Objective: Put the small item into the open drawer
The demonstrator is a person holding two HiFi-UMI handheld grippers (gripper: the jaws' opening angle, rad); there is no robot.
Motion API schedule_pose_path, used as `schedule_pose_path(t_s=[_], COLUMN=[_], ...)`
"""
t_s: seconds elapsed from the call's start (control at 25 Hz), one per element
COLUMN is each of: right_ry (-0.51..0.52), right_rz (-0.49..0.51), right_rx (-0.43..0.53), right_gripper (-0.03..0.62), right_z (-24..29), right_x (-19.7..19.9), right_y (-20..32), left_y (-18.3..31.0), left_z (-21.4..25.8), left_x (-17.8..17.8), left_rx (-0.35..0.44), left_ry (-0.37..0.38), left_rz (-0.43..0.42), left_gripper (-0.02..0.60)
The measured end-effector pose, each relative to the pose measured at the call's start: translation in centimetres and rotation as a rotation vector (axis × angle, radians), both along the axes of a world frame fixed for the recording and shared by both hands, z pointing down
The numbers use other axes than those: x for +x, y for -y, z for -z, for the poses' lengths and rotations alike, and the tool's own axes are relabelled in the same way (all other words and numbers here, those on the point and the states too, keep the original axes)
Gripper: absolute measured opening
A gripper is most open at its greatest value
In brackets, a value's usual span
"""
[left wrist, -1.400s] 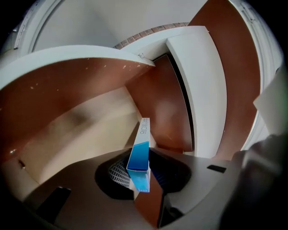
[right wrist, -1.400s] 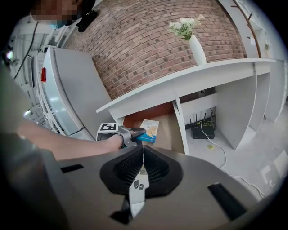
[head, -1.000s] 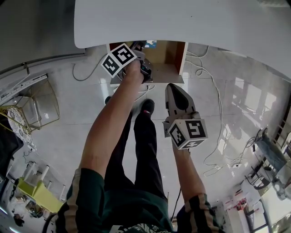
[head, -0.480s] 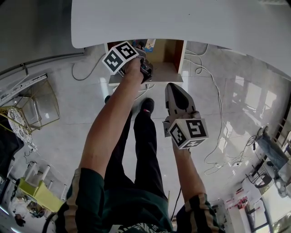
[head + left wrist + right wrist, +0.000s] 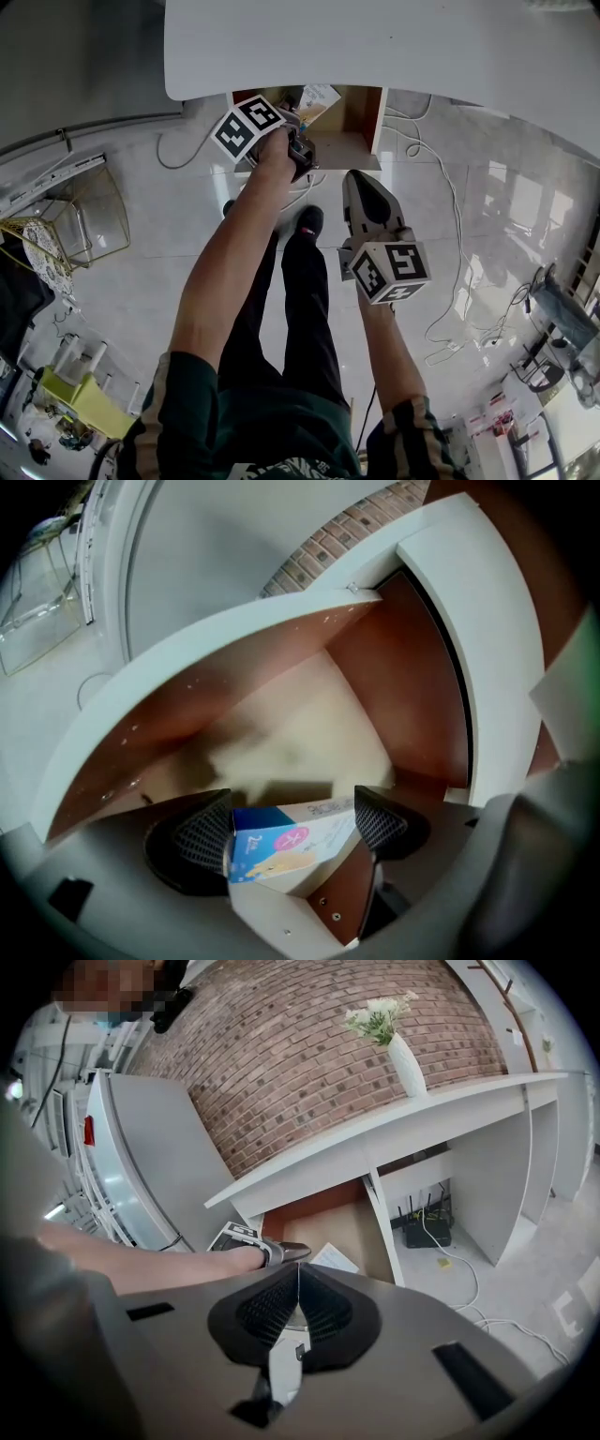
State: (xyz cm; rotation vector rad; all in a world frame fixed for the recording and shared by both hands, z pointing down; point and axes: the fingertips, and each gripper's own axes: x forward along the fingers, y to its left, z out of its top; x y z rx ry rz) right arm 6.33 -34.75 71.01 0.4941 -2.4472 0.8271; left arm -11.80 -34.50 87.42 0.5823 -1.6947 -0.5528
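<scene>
While the left tongs (image 5: 292, 805) reach down into the open drawer (image 5: 281, 682), their jaws have just been opening and now they stand spread wide, so nothing's pinched there. You can see the small box (image 5: 277, 844) in the gap between the two pads, blue and white with a pink patch on its face. It's inside the drawer, loose from both pads as far as I can see, though the left pad sits just beside its edge and I can't tell if they touch. Can't tell either if the box lies flat or leans on something in there.

The right tongs (image 5: 298, 1267) are pressed together with nothing between them. They're held outside the drawer, just in front of it, nose pointing toward it.

Rest of the scene, all going off the drawer: the white tabletop (image 5: 394, 47) hangs right over it, covering its back part. A white vase (image 5: 405, 1065) with flowers stands on that tabletop, off to the drawer's right, with a brick wall (image 5: 300, 1063) behind. Some cables (image 5: 448, 202) trail over the floor (image 5: 141, 234) to the drawer's right, well apart from it
</scene>
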Motion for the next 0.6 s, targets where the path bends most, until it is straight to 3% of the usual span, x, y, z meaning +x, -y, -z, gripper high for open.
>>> schedule_pose_path(t_s=[0.32, 0.6], right_ry=[0.015, 0.029], right_rz=[0.011, 0.026], right_rx=[0.008, 0.032], right_gripper=[0.025, 0.025], right_z=[1.3, 3.1], right_x=[-0.9, -1.9], right_y=[-0.1, 0.0], left_y=[0.0, -0.3], left_z=[2.5, 6.4], left_x=[-0.3, 1.1], left_rx=[0.039, 0.083], left_ry=[0.041, 0.105], left_rz=[-0.038, -0.135], left_gripper=[0.407, 0.407])
